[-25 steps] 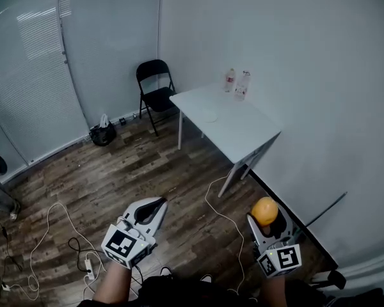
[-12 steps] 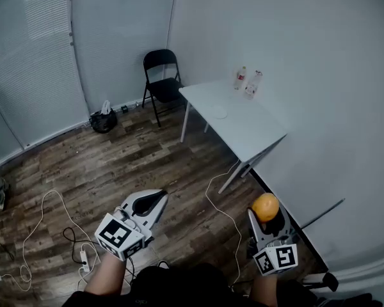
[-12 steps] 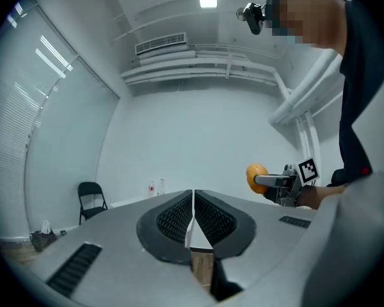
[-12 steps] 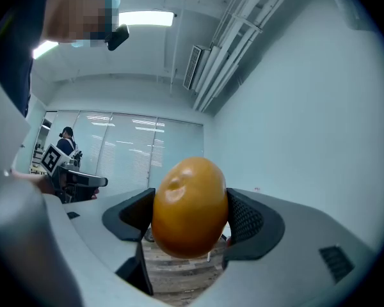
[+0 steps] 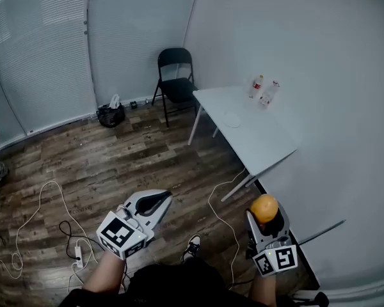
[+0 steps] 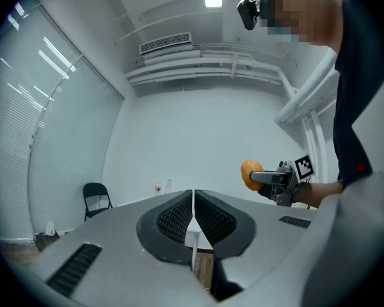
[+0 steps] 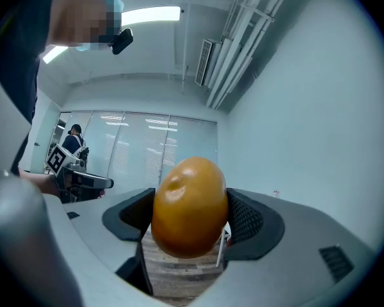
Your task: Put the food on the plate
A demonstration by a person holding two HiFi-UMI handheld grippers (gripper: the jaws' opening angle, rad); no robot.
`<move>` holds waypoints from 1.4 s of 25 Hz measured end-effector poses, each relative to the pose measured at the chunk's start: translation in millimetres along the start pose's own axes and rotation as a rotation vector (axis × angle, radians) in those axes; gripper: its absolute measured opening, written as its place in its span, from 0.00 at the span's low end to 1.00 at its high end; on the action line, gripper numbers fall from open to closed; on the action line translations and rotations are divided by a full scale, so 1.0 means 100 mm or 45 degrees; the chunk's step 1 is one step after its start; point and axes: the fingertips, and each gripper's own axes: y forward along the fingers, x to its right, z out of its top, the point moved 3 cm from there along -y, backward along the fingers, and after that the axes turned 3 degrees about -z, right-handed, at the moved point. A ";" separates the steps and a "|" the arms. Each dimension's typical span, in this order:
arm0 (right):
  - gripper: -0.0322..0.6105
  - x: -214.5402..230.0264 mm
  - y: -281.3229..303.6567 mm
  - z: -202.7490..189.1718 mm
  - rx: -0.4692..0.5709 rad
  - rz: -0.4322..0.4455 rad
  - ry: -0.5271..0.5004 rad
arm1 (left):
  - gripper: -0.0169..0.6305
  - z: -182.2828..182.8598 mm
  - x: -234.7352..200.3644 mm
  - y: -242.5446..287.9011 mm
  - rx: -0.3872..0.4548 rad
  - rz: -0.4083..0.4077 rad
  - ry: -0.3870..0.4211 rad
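Orange-skinned round fruit (image 7: 190,206), the food of the task, sits clamped between the two jaws of the right tool (image 5: 266,217), held in the air low at the person's right side and close to the wall. The left tool (image 6: 193,213) has its jaws pressed together with nothing between them.

Step in hand, as judged: carriage. The fruit is gripped but well apart from its goal. A small pale disc that appears to be the plate (image 5: 232,118) lies on the white surface (image 5: 259,147) across the room, toward that surface's far half; it is too small to tell whether it is bare.

Next move, as judged: walk to the surface, reach the right tool over the disc, lower until the fruit nearly touches, then part the jaws. A round fruit may roll, so a low, level release suits it.

Surroundings: two bottles (image 5: 264,89) stand at the far end of the surface, near the plate but apart from it. A black folding chair (image 5: 177,75) stands beyond the surface's corner, and a dark bag (image 5: 112,114) rests by the blinds.

Obstacles: a white cable (image 5: 223,204) trails over the wooden floor (image 5: 128,158) between the person and the surface, a trip hazard on the direct path. More cable and a power strip (image 5: 79,254) lie to the left, clear of that path.
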 end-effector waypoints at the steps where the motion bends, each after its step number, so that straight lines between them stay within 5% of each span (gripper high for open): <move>1: 0.61 0.04 0.11 -0.03 0.001 0.011 -0.001 | 0.07 -0.01 -0.07 0.06 -0.002 0.012 0.005; 8: 0.61 0.49 0.92 -0.05 0.033 0.076 -0.012 | 0.07 0.11 -0.54 0.69 -0.005 0.071 0.027; 17: 0.61 1.68 1.73 -0.24 0.017 0.094 0.021 | 0.07 0.22 -0.95 2.08 -0.025 0.092 0.030; 27: 0.61 2.91 2.29 -0.63 -0.016 0.098 0.133 | 0.07 0.09 -1.17 3.41 -0.114 0.120 0.029; 35: 0.61 3.29 2.45 -1.06 -0.039 0.070 0.246 | 0.07 -0.03 -1.17 4.00 -0.201 0.049 0.062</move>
